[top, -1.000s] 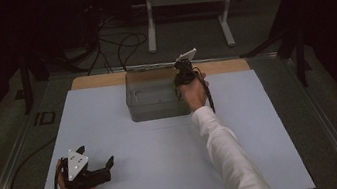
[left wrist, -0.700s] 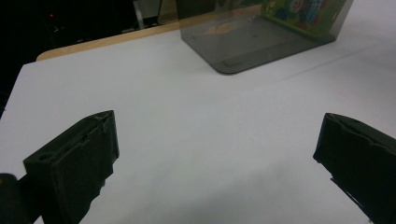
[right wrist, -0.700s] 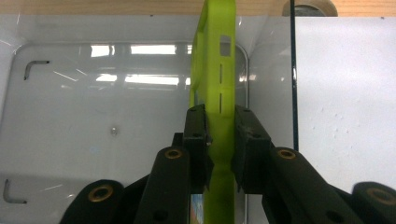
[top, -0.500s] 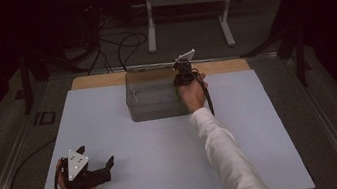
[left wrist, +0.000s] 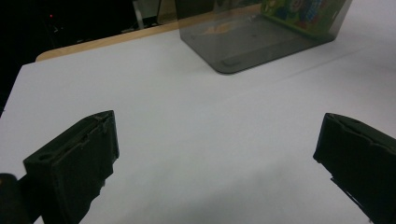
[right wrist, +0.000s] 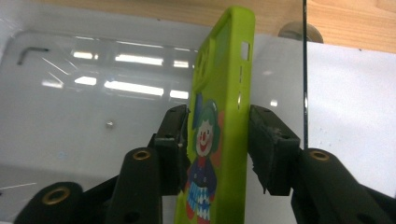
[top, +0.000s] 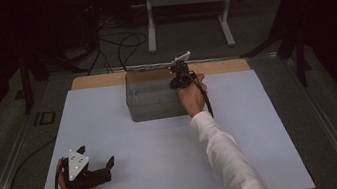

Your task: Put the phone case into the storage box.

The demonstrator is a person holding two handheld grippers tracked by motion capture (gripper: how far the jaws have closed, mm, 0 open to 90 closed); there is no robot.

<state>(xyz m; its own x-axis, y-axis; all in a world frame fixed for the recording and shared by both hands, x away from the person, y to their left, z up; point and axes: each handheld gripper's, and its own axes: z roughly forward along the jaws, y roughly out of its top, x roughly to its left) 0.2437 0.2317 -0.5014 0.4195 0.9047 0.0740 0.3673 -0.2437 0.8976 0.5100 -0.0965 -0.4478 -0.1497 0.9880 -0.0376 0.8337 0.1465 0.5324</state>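
While right gripper (right wrist: 218, 140) clamps green phone case (right wrist: 219, 116) edge-on over clear box (top: 152, 96) at table's (top: 168, 175) far edge: lower straight, keep case vertical, clear of box wall, release only once bottomed or near floor. Left gripper (top: 98, 171), jaws wide, parked empty near front-left corner.

Dim room, grey floor (top: 0, 130), white metal stand (top: 183, 1) beyond white-topped table (top: 164, 145), black cables (top: 119, 46) trailing
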